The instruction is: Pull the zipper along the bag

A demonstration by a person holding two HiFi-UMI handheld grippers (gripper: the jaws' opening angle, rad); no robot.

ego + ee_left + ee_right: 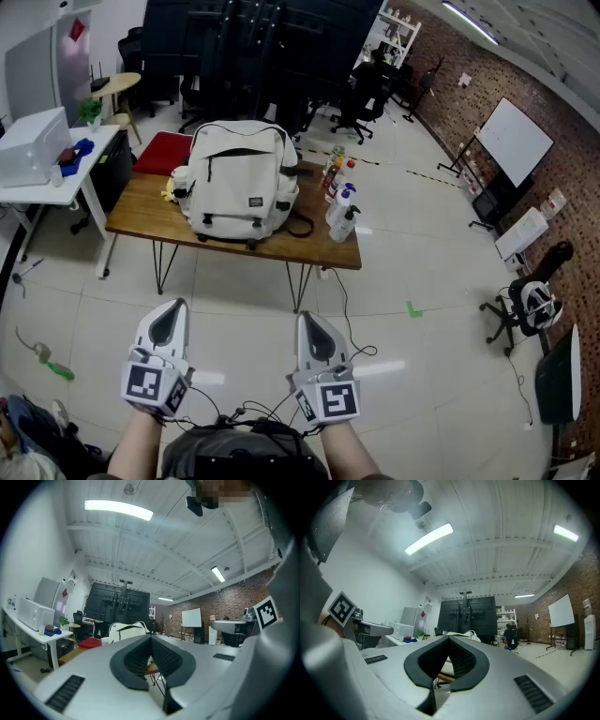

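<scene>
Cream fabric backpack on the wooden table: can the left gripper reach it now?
Probably not yet: the left gripper hangs over floor, short of the wooden table; nothing blocks the way to the cream fabric backpack.

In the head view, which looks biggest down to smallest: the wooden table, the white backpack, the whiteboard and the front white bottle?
1. wooden table
2. white backpack
3. whiteboard, though it stands farther off, so it may really be bigger
4. front white bottle

I see an open office or lab: brick wall, whiteboard, swivel chairs, a white desk, shelves, and strip lights overhead.
</scene>
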